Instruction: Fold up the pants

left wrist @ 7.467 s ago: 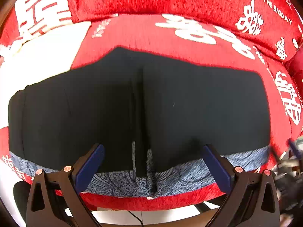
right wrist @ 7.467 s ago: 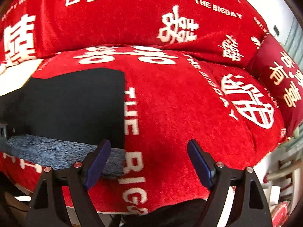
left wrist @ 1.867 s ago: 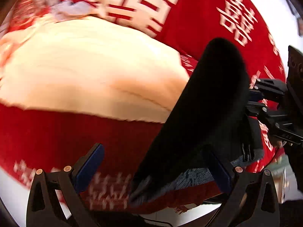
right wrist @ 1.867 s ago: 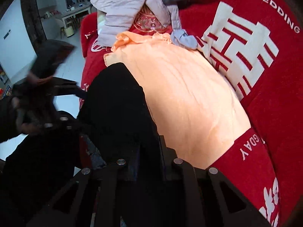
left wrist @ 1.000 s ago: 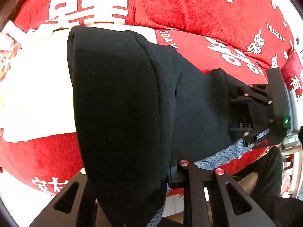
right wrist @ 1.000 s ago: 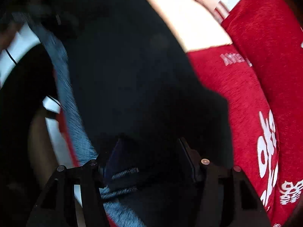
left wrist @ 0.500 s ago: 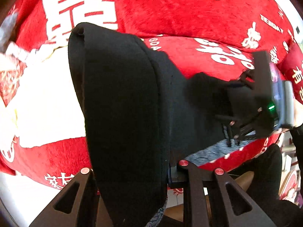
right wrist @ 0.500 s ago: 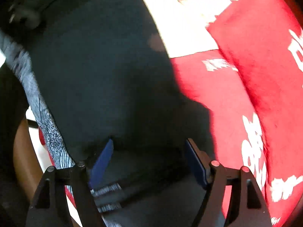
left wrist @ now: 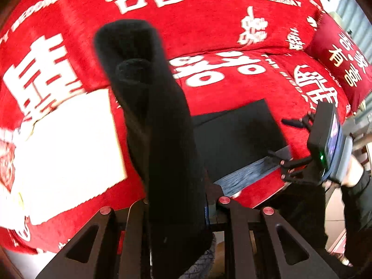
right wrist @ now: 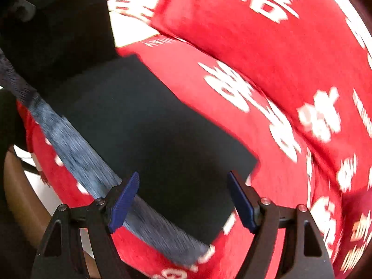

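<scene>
The black pants with a grey patterned waistband lie on a red sofa. In the left wrist view my left gripper (left wrist: 176, 200) is shut on the leg end of the pants (left wrist: 153, 121) and holds it lifted, draped over the jaws. The flat waist part (left wrist: 237, 137) lies on the seat to the right, with the right gripper (left wrist: 288, 165) at its waistband edge. In the right wrist view my right gripper (right wrist: 183, 200) is open just above the flat pants (right wrist: 151, 134), beside the waistband (right wrist: 76, 153).
The red sofa cover (left wrist: 232, 11) with white characters fills the back and seat. A white cloth (left wrist: 65, 153) lies on the seat at the left. A red cushion (left wrist: 341, 55) stands at the far right. The sofa's front edge (right wrist: 55, 186) drops to the floor.
My right gripper has let go of the pants and now stands open over the flat waist part. My left gripper has carried the lifted leg end further right and higher.
</scene>
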`<state>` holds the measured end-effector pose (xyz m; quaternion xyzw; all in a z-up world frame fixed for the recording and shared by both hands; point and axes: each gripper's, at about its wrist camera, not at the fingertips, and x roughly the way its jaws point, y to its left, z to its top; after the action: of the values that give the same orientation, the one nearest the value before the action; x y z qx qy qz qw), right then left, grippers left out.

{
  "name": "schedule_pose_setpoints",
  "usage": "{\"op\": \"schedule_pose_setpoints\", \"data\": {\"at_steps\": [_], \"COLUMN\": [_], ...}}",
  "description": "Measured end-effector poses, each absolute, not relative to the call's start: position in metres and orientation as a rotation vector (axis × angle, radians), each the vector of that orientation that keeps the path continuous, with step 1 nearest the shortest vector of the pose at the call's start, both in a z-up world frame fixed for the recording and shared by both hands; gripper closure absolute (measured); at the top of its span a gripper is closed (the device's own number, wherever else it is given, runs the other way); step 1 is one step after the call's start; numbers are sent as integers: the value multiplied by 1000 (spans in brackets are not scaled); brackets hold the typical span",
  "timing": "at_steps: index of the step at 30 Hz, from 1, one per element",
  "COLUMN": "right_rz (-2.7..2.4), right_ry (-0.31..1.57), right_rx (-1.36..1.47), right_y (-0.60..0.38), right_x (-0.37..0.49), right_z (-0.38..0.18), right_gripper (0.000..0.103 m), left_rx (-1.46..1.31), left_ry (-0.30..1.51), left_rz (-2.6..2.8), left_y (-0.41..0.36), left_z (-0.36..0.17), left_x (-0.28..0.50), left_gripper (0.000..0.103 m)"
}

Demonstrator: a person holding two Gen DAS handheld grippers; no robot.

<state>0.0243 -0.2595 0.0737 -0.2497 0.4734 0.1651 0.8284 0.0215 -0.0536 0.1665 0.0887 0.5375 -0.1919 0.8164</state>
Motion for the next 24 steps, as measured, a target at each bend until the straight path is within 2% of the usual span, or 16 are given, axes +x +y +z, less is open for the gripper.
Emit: {"op": "schedule_pose_setpoints", "data": {"at_steps": [6, 11, 19, 20, 23, 24], "right_rz": [288, 250, 227, 222, 207, 204], "right_ry": [987, 997, 1014, 1021, 1032, 1029], "right_rx": [-420, -342, -280, -273, -245, -229], "right_y": [-301, -324, -343, -345, -352, -355], "right_x": [9, 1, -10, -11, -14, -16], "right_z": [76, 71, 55, 52, 48, 49], "right_gripper": [23, 23, 23, 23, 23, 23], "left_rx": [287, 352, 460, 463, 359, 352], "left_ry": [1158, 1247, 1321, 1327, 1350, 1344], "left_rz": [-496, -506, -475, -480, -558, -570], "left_y": [-142, -206, -253, -261, -261, -261], "left_z": [162, 110, 43, 38, 37, 41], "left_x": [33, 50, 59, 57, 54, 52], "left_gripper": [82, 82, 81, 77, 39, 30]}}
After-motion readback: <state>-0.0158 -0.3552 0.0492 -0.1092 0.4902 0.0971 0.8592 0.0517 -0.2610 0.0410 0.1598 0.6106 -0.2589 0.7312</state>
